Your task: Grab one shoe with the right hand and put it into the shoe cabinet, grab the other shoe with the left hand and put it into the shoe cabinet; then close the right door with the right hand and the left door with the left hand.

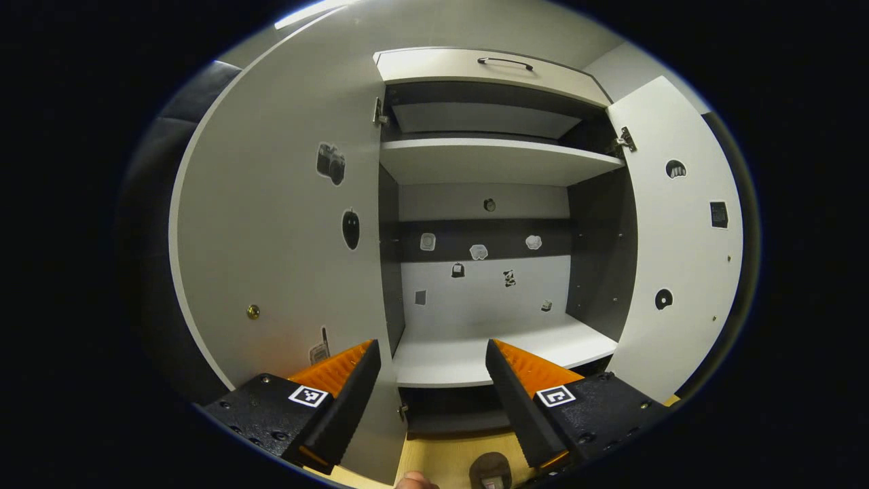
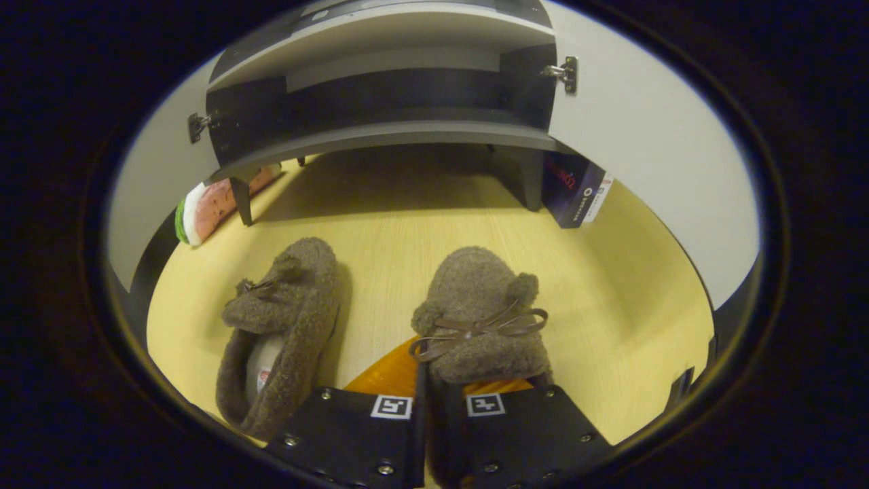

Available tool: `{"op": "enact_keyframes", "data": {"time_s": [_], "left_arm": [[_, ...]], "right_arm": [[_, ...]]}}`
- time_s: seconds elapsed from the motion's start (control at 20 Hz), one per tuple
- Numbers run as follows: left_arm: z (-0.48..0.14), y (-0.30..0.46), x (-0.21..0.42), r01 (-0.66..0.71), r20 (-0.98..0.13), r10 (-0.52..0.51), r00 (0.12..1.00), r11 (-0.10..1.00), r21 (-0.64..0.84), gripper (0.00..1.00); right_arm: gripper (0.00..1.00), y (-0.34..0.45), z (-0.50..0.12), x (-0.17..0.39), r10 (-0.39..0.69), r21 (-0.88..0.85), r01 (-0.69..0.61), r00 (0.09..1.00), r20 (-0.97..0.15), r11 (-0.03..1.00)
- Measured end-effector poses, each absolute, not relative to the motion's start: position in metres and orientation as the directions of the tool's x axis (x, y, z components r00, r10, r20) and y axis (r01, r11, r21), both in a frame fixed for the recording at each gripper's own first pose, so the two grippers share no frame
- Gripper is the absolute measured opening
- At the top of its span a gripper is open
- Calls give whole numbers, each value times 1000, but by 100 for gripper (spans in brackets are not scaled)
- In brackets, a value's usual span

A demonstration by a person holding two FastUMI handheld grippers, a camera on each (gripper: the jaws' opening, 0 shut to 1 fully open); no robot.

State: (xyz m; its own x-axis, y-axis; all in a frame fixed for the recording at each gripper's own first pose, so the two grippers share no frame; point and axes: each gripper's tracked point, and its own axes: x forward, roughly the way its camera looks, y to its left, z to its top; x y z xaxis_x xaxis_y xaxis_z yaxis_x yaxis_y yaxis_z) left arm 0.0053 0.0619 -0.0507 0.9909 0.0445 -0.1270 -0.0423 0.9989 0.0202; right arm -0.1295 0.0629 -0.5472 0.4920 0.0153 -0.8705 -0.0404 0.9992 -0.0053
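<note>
Left gripper view: the left gripper hangs spread wide with nothing between its fingers, facing the shoe cabinet; left door and right door both swung open; the lower shelf bare; a brown shoe tip peeks up from the wooden floor below. Right gripper view: the right gripper is pinching the back of the right-hand shoe, fingers nearly together; the other shoe lies just beside it on the floor, both in front of the cabinet's base.
</note>
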Motion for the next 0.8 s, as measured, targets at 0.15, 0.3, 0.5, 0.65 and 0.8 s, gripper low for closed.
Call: {"op": "enact_keyframes", "data": {"time_s": [0.15,0.3,0.5,0.65,0.8], "left_arm": [[-53,61,6,-37,-131,39,991,999,14,96],[-52,61,9,-33,-127,35,991,999,17,96],[-55,61,13,-31,-127,33,991,999,16,96],[-58,62,16,-32,-131,32,991,999,6,96],[-59,64,20,-34,-134,34,990,999,-1,96]], "right_arm": [[1,63,-546,-128,22,17,-13,480,-877,1000],[5,58,-530,-121,21,25,1,503,-864,1000],[1,57,-477,-93,38,38,-13,586,-809,999],[5,59,-418,-58,53,47,-28,667,-743,999],[1,65,-351,-14,65,57,-36,752,-656,998]]}}
